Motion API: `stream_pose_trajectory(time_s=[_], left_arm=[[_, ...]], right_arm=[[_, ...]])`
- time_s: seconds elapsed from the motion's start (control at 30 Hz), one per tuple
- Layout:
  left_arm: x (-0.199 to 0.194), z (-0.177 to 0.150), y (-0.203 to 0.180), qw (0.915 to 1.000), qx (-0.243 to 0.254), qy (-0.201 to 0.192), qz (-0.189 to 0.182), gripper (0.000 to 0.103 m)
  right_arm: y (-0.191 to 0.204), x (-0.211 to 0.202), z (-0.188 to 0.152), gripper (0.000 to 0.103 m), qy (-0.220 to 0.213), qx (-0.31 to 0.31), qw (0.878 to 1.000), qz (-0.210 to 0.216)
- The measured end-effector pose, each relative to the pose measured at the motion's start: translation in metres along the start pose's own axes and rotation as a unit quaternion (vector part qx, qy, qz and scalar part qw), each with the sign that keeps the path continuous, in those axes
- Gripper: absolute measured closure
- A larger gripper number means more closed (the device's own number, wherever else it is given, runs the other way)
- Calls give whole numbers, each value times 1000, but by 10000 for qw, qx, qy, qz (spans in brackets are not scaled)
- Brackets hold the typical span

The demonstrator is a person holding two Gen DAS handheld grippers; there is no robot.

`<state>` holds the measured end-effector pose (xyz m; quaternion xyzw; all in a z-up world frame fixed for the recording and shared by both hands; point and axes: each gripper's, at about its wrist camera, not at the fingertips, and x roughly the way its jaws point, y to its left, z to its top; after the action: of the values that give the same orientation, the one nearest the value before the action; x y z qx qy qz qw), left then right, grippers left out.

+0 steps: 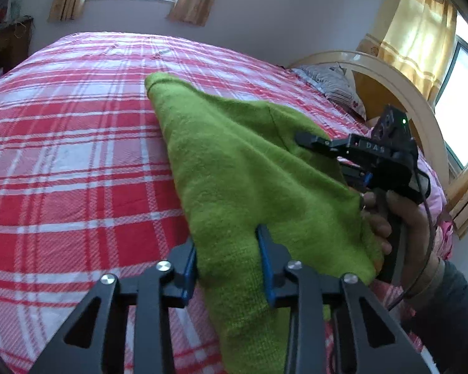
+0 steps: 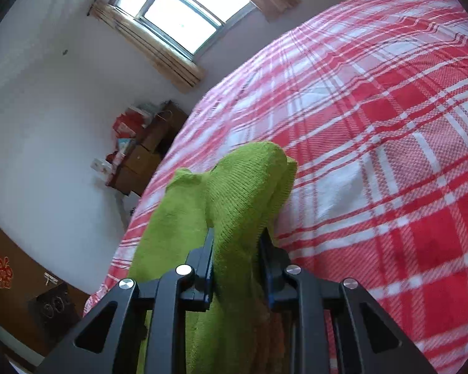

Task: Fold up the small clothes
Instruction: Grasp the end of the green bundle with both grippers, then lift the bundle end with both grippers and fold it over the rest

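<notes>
I'm working over a red plaid bed (image 1: 71,162). My left gripper (image 1: 227,258) and right gripper (image 2: 237,249) are both clamping the green knit garment (image 1: 234,162), 1 edge each, and it's stretching forward from them, its long axis running away toward the bed's far side.

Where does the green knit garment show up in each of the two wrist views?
Left wrist: green knit garment centre to lower right, clamped in the left tongs.
Right wrist: lower centre, clamped in the right tongs.
Shared landmark: red plaid bedspread.
</notes>
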<state>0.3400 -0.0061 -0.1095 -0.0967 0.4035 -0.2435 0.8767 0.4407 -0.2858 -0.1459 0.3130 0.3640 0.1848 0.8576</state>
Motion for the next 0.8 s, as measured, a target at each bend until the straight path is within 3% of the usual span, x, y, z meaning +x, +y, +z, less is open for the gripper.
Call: stream_pose_trajectory(time_s=[0.4, 0.8], left_arm=[[-57, -22, 0, 9998, 74, -198, 72, 70], [-109, -44, 28, 9977, -145, -508, 414, 70]], right_arm=[[60, -17, -30, 79, 32, -238, 9987, 457], [122, 8, -61, 79, 303, -483, 9948, 840]])
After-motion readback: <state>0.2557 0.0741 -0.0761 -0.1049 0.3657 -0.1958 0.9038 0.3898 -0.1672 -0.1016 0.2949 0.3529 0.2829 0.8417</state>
